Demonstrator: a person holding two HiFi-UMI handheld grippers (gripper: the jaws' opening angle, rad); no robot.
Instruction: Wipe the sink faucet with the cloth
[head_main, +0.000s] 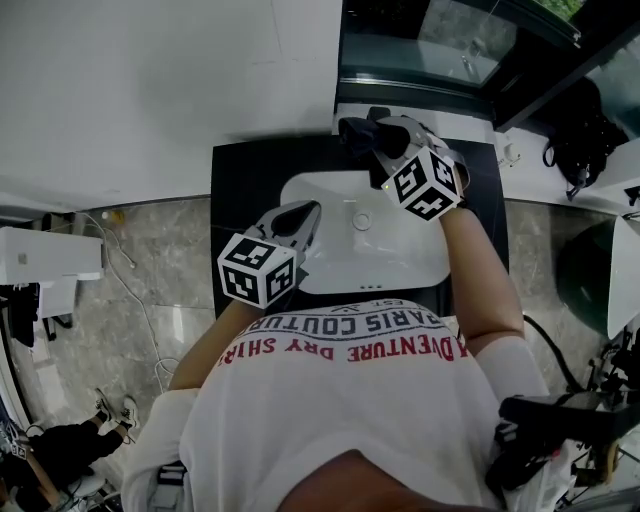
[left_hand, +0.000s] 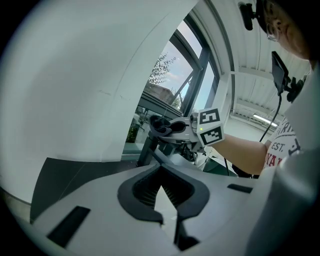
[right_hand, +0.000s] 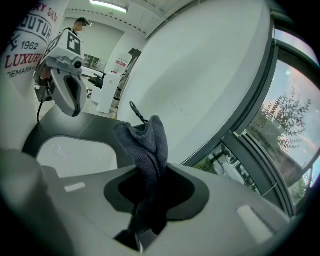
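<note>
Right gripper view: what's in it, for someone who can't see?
A dark blue-grey knitted cloth is clamped in the grey jaws of the right gripper, sticking up. Beyond are a white sink basin, a black counter and the left gripper.

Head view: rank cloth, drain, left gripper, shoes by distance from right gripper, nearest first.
1. cloth: in the right gripper's jaws.
2. drain: centre of the basin.
3. left gripper: basin's left edge.
4. shoes: far lower left.

Rough dark woven cloth (right_hand: 147, 145), glossy smooth white sink (head_main: 400, 255), matt black counter (head_main: 240, 190).
</note>
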